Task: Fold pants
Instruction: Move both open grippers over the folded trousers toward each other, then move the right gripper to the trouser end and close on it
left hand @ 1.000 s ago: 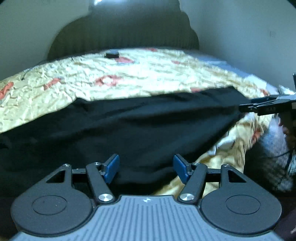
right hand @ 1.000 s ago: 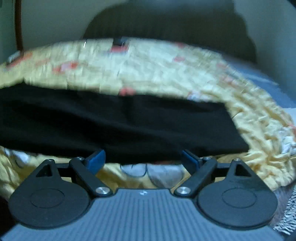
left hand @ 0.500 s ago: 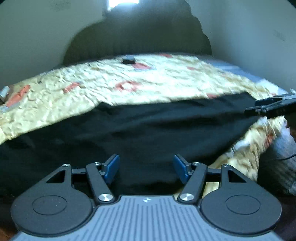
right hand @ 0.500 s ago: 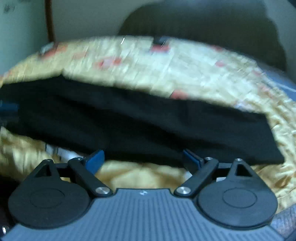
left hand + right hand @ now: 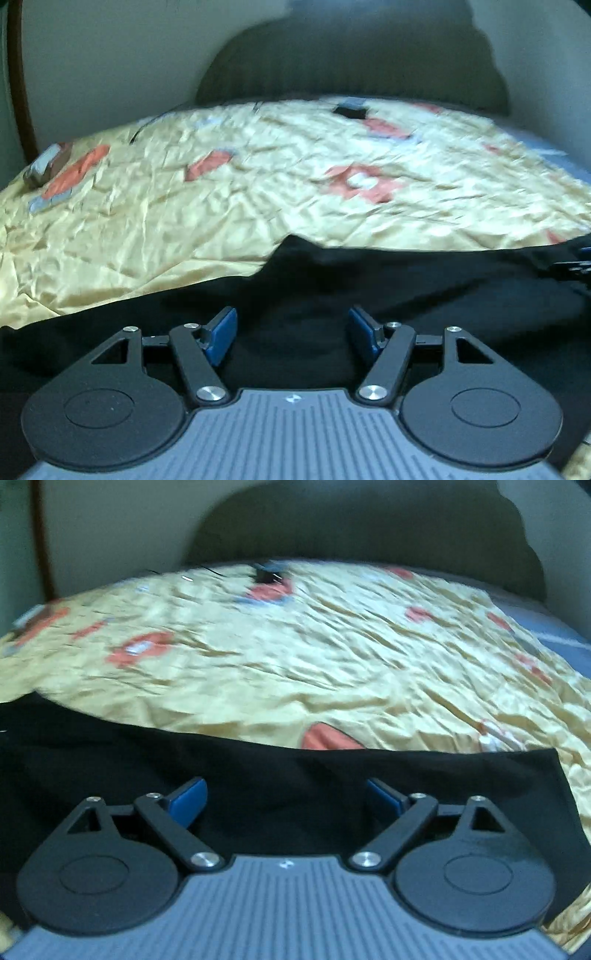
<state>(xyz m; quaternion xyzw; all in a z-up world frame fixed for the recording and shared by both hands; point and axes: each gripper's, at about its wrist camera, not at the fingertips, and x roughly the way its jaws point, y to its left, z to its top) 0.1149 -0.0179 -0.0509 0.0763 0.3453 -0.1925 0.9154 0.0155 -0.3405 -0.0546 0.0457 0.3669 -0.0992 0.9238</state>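
Note:
The black pants [image 5: 369, 280] lie spread across the near part of a yellow patterned bedspread [image 5: 258, 177]. My left gripper [image 5: 291, 328] is open, its blue pads apart above the black cloth, holding nothing. In the right wrist view the pants [image 5: 288, 775] fill the foreground, with a square corner at the right. My right gripper [image 5: 286, 797] is open over the cloth and empty. The tip of the right gripper also shows at the right edge of the left wrist view [image 5: 570, 264].
A dark headboard [image 5: 351, 59] stands behind the bed against a pale wall. A small dark object [image 5: 351, 109] lies on the bedspread far back. Another small grey object [image 5: 44, 168] lies at the bed's left edge. A blue sheet [image 5: 554, 631] shows at far right.
Both grippers have moved forward over the pants, so black cloth now lies under the fingers. Both views have swung and now show more bedspread. Both stay open.

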